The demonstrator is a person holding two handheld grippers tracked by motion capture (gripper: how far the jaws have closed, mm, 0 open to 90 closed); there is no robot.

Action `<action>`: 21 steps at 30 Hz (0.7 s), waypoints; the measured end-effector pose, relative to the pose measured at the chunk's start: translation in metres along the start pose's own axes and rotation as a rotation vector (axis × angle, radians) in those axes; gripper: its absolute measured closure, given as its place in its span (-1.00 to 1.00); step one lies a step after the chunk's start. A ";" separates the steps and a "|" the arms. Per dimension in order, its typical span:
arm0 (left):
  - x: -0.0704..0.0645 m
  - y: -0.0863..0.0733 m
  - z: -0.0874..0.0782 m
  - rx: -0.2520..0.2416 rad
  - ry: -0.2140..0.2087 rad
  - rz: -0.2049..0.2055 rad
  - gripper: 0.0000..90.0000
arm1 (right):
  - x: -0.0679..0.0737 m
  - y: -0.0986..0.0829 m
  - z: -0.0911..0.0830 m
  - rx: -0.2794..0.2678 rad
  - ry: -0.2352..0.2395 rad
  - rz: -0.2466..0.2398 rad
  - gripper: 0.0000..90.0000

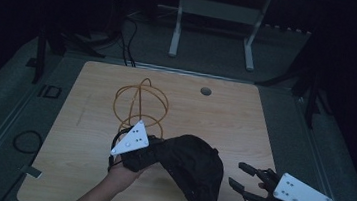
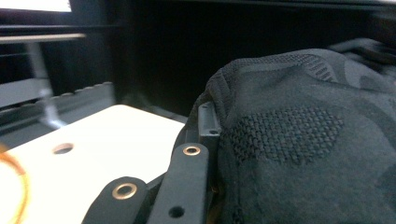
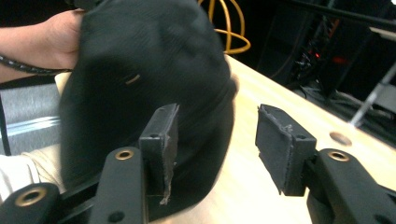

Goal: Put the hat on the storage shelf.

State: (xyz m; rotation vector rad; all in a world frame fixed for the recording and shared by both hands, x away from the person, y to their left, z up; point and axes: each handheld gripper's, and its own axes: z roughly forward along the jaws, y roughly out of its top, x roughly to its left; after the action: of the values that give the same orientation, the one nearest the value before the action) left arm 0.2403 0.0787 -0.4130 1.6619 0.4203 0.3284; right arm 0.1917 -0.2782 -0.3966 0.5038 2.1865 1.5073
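Note:
A black knitted cap (image 1: 194, 170) hangs tilted just above the table's front middle. My left gripper (image 1: 154, 148) is shut on its left edge; in the left gripper view the cap (image 2: 303, 154) covers one jaw while the other stands bare beside the fabric. My right gripper (image 1: 236, 173) is open at the front right, a short way off the cap's right side. In the right gripper view the cap (image 3: 140, 60) lies behind the left jaw of the open right gripper (image 3: 217, 135), with nothing between the pads. A hand holds the left gripper beyond it.
An orange cable coil (image 1: 116, 99) lies on the wooden table (image 1: 224, 120) behind the cap. A round cable hole (image 1: 206, 91) sits near the far edge. A white desk frame (image 1: 176, 30) stands on the floor beyond; black cables (image 1: 26, 141) lie left of the table.

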 end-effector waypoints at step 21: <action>0.008 -0.002 -0.004 0.014 -0.090 -0.075 0.99 | 0.030 0.029 0.050 0.039 0.211 -0.213 0.07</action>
State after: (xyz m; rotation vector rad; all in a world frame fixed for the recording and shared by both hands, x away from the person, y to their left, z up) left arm 0.2449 0.0862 -0.4149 1.6629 0.4167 0.1946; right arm 0.1953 -0.2138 -0.3896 0.1210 2.3460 1.4611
